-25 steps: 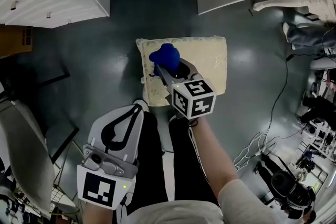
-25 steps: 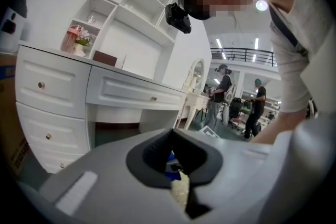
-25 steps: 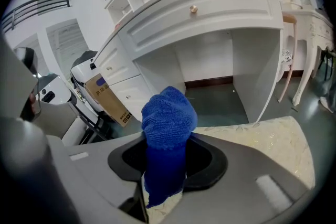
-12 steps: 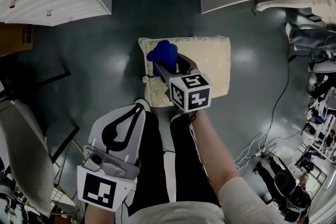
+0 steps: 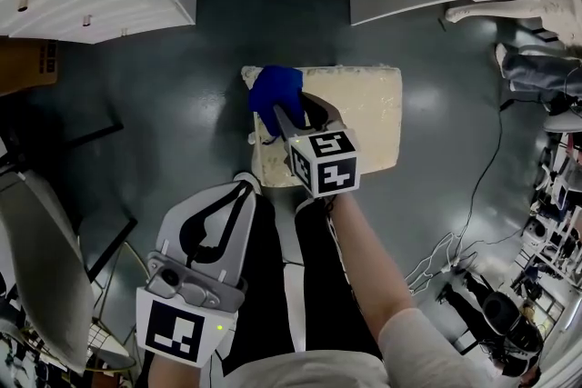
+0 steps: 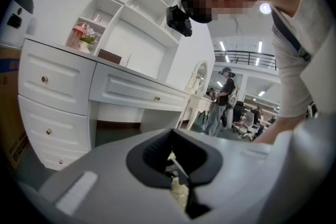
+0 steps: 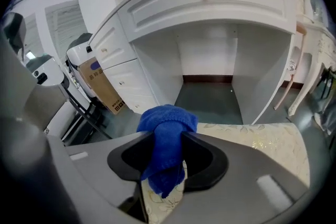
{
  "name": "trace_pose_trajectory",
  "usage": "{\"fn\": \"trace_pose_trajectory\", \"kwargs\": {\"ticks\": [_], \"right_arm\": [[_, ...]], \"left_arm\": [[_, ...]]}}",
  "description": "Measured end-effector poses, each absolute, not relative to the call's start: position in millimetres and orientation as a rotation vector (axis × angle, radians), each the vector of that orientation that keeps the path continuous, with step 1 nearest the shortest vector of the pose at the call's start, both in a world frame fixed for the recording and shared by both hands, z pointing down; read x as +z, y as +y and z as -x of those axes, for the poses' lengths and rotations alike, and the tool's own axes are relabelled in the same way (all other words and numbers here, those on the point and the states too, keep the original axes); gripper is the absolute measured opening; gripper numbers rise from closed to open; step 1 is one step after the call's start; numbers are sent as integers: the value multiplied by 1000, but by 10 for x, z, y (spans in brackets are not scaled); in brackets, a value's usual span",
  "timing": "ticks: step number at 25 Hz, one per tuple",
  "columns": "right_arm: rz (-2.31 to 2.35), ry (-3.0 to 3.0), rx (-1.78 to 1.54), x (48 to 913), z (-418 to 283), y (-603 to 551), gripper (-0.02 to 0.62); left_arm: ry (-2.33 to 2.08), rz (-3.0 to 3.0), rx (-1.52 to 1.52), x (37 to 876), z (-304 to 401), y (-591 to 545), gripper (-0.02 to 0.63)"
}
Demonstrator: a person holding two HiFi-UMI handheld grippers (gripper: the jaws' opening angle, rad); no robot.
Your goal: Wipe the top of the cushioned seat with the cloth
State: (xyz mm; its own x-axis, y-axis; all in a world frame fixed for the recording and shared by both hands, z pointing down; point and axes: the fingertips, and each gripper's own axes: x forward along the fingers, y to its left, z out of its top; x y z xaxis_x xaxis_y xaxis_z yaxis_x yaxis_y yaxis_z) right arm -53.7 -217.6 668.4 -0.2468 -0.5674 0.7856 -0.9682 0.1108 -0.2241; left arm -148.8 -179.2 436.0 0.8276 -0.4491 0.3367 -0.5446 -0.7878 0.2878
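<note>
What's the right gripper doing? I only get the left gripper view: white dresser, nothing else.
Observer: The right gripper has a blue cloth bunched between its fingers, which have just been closing on it.
Operator: Over the seat?
Observer: Yes. In the head view the cloth sits over the cushioned seat, at its upper left corner, by the dresser. I can't tell if it touches.
Operator: Where's my left?
Observer: The left gripper hangs beside the person's leg, short of the seat.
</note>
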Motion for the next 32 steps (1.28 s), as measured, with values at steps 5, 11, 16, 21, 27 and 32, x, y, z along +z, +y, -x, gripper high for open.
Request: {"fn": "trace_pose_trajectory", "kwargs": {"ticks": [5, 11, 16, 21, 27, 32], "right_arm": [[-1422, -1828, 947, 6759, 588, -2192, 101], [-1434, -1815, 987, 6775, 516, -2199, 95], [-1442, -1803, 986, 6777, 391, -2186, 94], [-1465, -1777, 981, 6794, 118, -2148, 94], [-1499, -1733, 994, 6816, -301, -2053, 94], [-1517, -1718, 1006, 6825, -609, -1977, 94]], "left_arm": [[-752, -2629, 360, 4377, 1505, -1779, 0], [-754, -2630, 367, 4379, 1464, -1759, 0], [-756, -2632, 371, 4381, 1383, -1726, 0], [-745, -2635, 367, 4373, 1207, -1669, 0], [-723, -2643, 372, 4350, 939, -1596, 0], [-710, -2650, 374, 4347, 679, -1542, 0]]}}
